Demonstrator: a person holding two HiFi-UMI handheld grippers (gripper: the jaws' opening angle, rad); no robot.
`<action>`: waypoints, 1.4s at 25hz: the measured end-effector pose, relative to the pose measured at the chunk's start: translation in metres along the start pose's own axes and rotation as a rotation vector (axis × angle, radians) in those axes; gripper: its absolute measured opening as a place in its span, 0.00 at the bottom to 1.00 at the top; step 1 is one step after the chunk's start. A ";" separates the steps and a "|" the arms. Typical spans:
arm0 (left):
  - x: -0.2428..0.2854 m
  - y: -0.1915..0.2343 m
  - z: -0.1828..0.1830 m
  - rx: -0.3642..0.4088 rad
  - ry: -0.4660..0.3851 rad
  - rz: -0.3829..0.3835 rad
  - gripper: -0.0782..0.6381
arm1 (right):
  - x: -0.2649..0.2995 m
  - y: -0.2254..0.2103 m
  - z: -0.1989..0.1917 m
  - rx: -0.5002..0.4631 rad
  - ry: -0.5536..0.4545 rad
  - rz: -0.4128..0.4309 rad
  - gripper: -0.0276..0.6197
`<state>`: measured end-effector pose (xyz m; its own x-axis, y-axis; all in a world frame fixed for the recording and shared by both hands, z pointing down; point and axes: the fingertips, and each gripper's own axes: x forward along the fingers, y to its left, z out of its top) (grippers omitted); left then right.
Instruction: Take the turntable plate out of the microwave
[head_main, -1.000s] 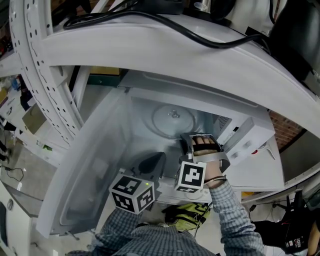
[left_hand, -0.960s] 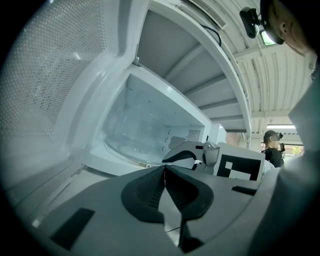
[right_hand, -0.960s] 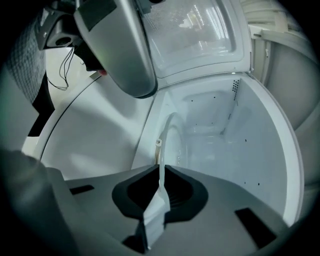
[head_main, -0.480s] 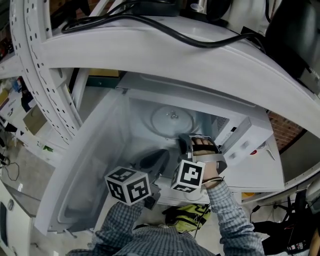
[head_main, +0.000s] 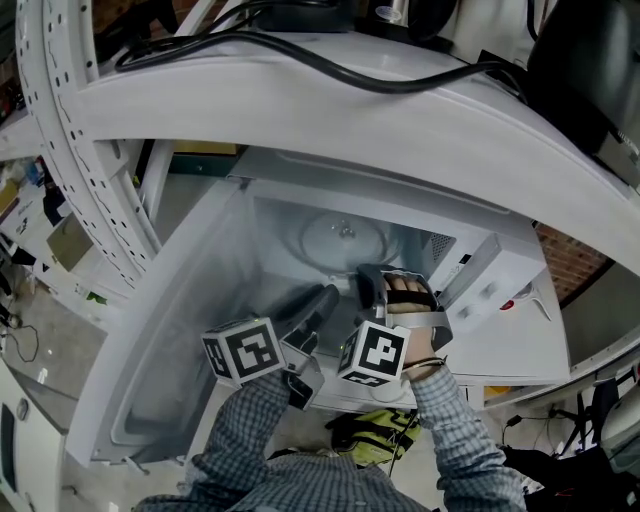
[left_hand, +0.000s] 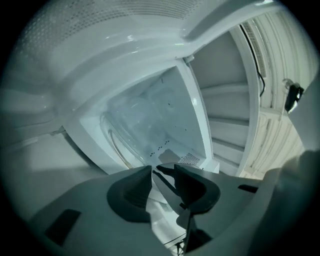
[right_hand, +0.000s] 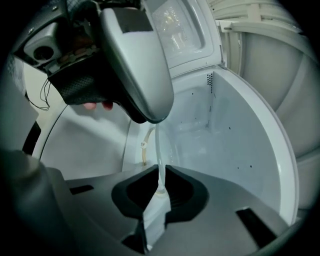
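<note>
Microwave (head_main: 270, 255) cavity and door: white. Turntable plate (head_main: 345, 238): clear glass with a pale blue-grey tint. Left gripper (head_main: 322, 298) and right gripper (head_main: 366, 280): grey bodies, black pads, cubes with black-on-white square markers. Sleeve (head_main: 455, 430): blue-grey plaid. Cable (head_main: 400, 87) on top: black. Frame (head_main: 60, 120): white with rows of dark holes. Wall (head_main: 565, 255) at right: red-brown brick.

Microwave (head_main: 275, 250) mouth crowded: left tool (head_main: 320, 298), right tool (head_main: 363, 278) side by side (door (head_main: 160, 360) swung wide left).
</note>
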<state>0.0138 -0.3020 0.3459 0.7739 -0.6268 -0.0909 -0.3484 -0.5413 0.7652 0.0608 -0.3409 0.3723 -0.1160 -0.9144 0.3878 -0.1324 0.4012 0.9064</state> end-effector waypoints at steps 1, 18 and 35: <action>0.001 0.002 0.004 -0.040 -0.017 -0.001 0.27 | -0.001 -0.002 0.000 -0.001 0.000 -0.010 0.11; 0.041 0.023 0.026 -0.437 -0.113 0.006 0.27 | -0.009 -0.027 -0.012 0.034 0.020 -0.078 0.11; 0.056 0.041 0.030 -0.587 -0.176 0.036 0.25 | -0.017 -0.019 -0.014 -0.032 -0.003 -0.100 0.10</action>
<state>0.0272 -0.3760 0.3526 0.6508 -0.7491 -0.1236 0.0153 -0.1498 0.9886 0.0789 -0.3337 0.3504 -0.1064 -0.9496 0.2947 -0.1124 0.3060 0.9454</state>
